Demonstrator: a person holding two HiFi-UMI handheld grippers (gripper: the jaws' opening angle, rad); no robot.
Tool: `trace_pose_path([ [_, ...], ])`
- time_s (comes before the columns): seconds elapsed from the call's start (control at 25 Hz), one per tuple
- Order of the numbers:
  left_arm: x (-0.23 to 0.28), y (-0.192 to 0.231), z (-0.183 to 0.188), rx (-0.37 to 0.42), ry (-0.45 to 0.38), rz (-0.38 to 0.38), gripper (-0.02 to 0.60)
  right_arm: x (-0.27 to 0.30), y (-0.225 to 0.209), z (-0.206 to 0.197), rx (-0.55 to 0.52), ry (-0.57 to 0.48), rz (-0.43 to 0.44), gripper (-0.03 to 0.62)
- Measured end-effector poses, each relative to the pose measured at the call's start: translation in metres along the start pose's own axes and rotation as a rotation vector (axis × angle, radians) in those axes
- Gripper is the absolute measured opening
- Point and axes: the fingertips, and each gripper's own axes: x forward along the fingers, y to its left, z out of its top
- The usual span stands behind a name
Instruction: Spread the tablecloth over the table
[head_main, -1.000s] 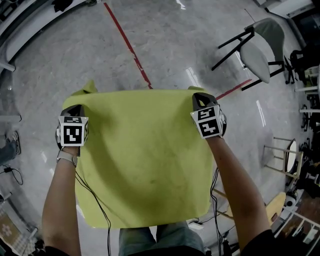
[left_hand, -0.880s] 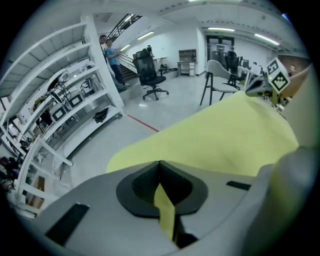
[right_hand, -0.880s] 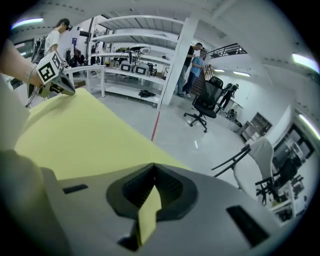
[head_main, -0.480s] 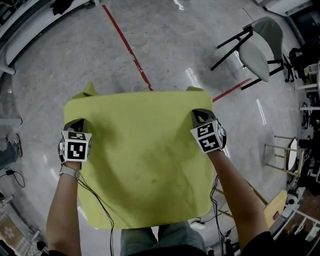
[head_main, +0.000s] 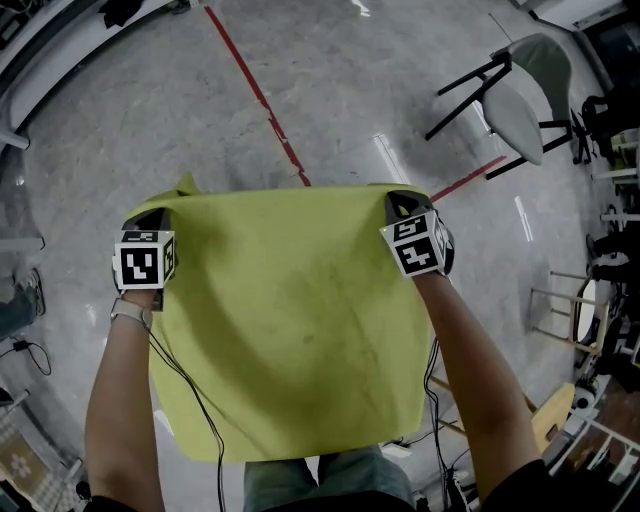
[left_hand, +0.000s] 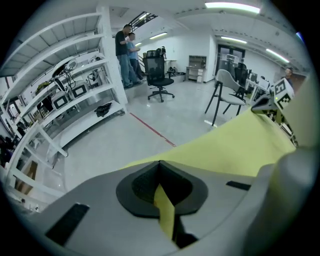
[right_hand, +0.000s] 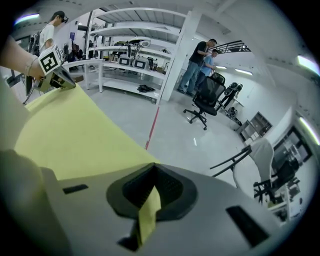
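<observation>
The big yellow-green cloth (head_main: 290, 320) hides the grey floor (head_main: 330, 90) under it and most of the person's legs (head_main: 340, 472). Both bare arms (head_main: 120, 420) run off the bottom edge. Two people (left_hand: 127, 50) far off by the white shelves (left_hand: 75, 100) are too small to make out.

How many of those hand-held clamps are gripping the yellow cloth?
2. The left gripper pinches the tablecloth at its far left corner, the right gripper at its far right corner. No others visible.

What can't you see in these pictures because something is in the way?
- Head view: anything under the tablecloth, even a table; the cloth covers it.
- Head view: jaws of left gripper and right gripper; their own bodies hide them.
- Right gripper view: what the two standing people do; too small.
</observation>
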Motion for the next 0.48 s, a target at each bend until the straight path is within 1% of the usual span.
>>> trace_pose_path([
  [0.12,0.003,0.003,0.006,-0.012,-0.005,-0.01,0.009,0.003,-0.003,0.005,-0.008,0.006,-0.009,0.008],
  [0.2,0.0,0.002,0.003,-0.006,-0.004,-0.023,0.009,0.001,-0.002,0.003,-0.01,-0.005,-0.008,0.008],
  [0.28,-0.009,0.003,-0.004,0.027,0.012,-0.014,0.009,-0.007,0.001,0.001,-0.018,-0.025,-0.015,0.009],
  [0.36,-0.021,-0.001,-0.011,0.079,0.013,-0.002,0.009,-0.017,0.008,-0.004,-0.024,-0.041,-0.012,0.009],
  [0.48,-0.034,-0.017,-0.028,0.136,0.023,-0.018,0.009,-0.027,0.021,-0.021,-0.016,-0.037,0.01,0.009],
])
